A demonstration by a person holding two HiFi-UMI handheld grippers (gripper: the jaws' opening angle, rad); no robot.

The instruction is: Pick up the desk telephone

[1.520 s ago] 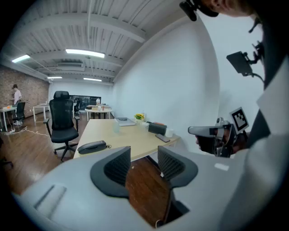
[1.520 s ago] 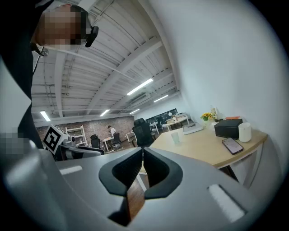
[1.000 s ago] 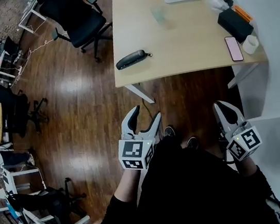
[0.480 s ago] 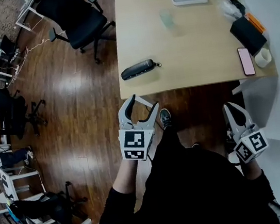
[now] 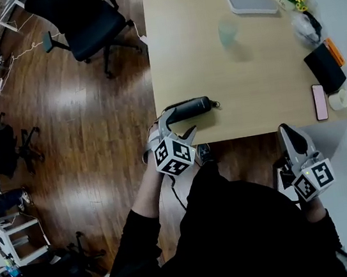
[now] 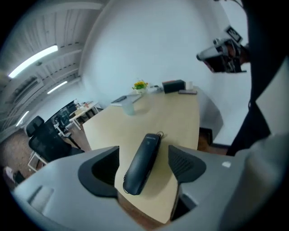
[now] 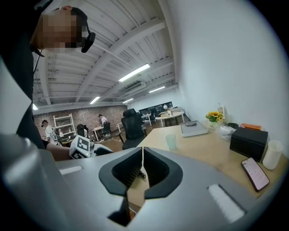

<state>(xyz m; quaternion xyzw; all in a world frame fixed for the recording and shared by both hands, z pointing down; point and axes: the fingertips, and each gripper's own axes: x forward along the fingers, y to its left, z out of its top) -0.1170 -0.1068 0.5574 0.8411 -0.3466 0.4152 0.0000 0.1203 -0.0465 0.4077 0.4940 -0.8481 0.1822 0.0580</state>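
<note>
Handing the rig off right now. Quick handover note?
Left gripper: jaws opening, phone between them, pads not touching it.
Right gripper: shut, empty, just off the desk's near edge.
Phone: lying flat at the near left corner of the desk.
Done: left gripper lined up on the phone.
Left: close on it, lift.

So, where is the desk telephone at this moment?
In the head view the desk telephone lies at the near left corner of the desk, between the opening jaws of the left tool, untouched.
</note>
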